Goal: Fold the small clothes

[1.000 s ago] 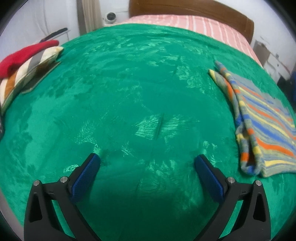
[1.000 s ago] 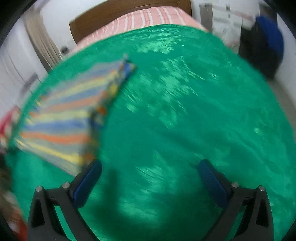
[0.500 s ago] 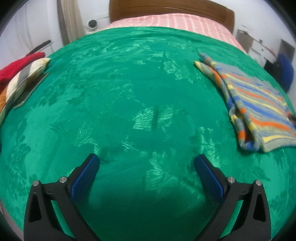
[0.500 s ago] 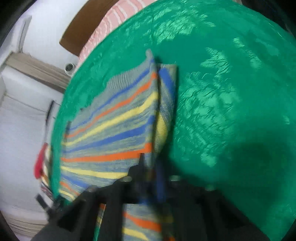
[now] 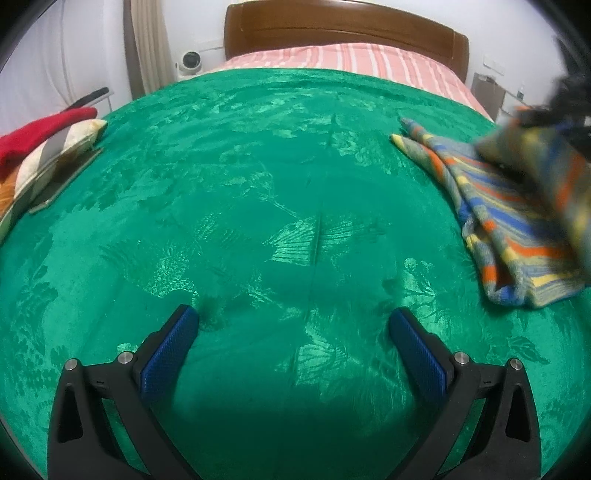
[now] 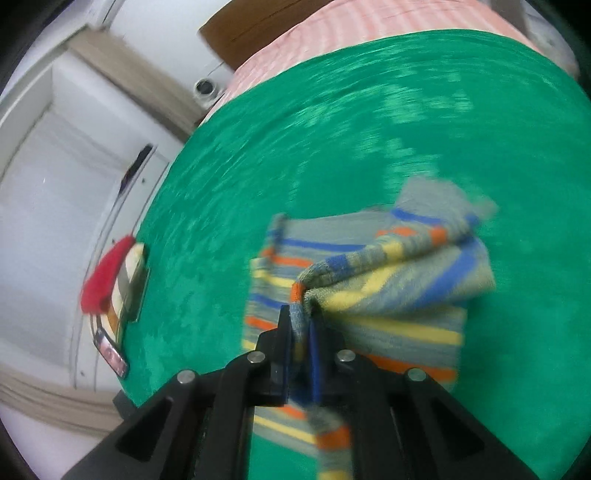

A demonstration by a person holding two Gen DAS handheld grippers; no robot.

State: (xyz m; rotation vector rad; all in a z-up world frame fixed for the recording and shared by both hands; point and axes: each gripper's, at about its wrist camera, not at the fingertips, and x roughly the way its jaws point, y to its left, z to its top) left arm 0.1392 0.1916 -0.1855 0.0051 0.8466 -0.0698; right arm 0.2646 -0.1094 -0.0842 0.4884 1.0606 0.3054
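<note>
Green patterned bedspread (image 5: 258, 206) covers the bed nearly edge to edge, with a pink striped sheet (image 5: 347, 59) showing at the far end below a brown wooden headboard (image 5: 343, 33). White walls and a beige curtain (image 5: 147, 44) stand behind, and a small round white device (image 5: 190, 61) sits beside the headboard's left corner.

At the bedspread's left edge lies a stack of folded clothes (image 5: 44, 151), a red piece on top of cream, grey and orange striped ones. It shows again in the right wrist view (image 6: 110, 280), blurred, at that same edge.

Near the right edge lies the striped garment (image 5: 509, 221), knitted in grey, blue, orange and yellow bands. Its lower part rests flat on the bedspread, while one corner is lifted off it.

The right gripper (image 6: 301, 332) has its jaws pressed together on that lifted corner; a bunched fold of the striped garment (image 6: 369, 288) sits pinched between the blue pads, and the cloth drapes away from them, doubled over the part that lies flat. In the left wrist view this gripper is only a dark blur at the upper right.

The left gripper (image 5: 293, 326) hangs above bare bedspread near the near edge, jaws spread wide, nothing between its blue pads (image 5: 168, 356), well apart from the garment.
</note>
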